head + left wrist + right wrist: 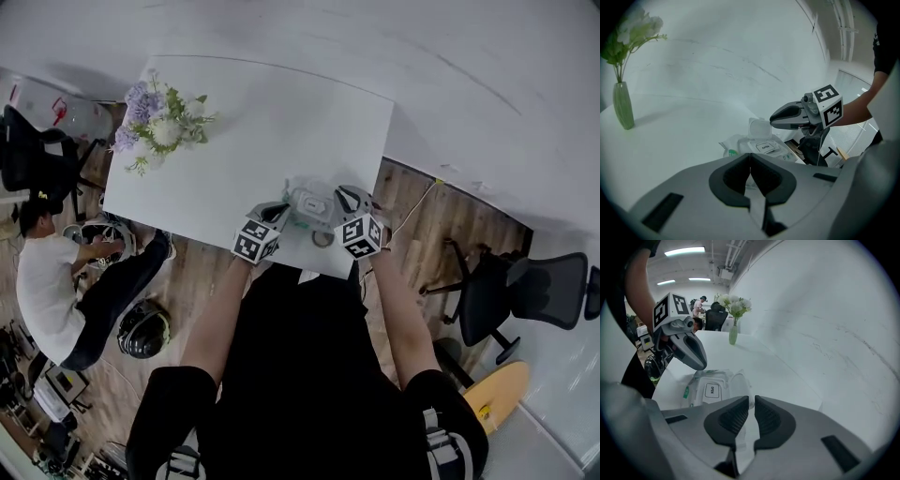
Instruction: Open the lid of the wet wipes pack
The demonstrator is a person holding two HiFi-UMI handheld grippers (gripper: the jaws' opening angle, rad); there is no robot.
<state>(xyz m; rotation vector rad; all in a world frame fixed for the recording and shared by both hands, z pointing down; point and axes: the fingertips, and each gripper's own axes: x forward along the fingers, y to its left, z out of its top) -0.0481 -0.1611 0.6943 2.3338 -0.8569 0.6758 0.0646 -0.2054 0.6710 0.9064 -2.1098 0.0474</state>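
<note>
The wet wipes pack (309,202) lies near the front edge of the white table (281,122), between my two grippers. Its flip lid (758,128) stands up open, and the flap marked OPEN (765,147) is uncovered. In the right gripper view the pack (708,389) lies ahead and the raised lid (739,382) is just beyond the jaw tips. My left gripper (750,161) is shut on nothing, close to the pack's near side. My right gripper (751,401) is shut to a thin slit, its tips (772,121) right at the lid's edge.
A green vase of flowers (155,122) stands at the table's far left corner. A small ring (322,238) lies by the front edge. A seated person (42,281) is on the floor side at left. Office chairs (525,291) stand at right.
</note>
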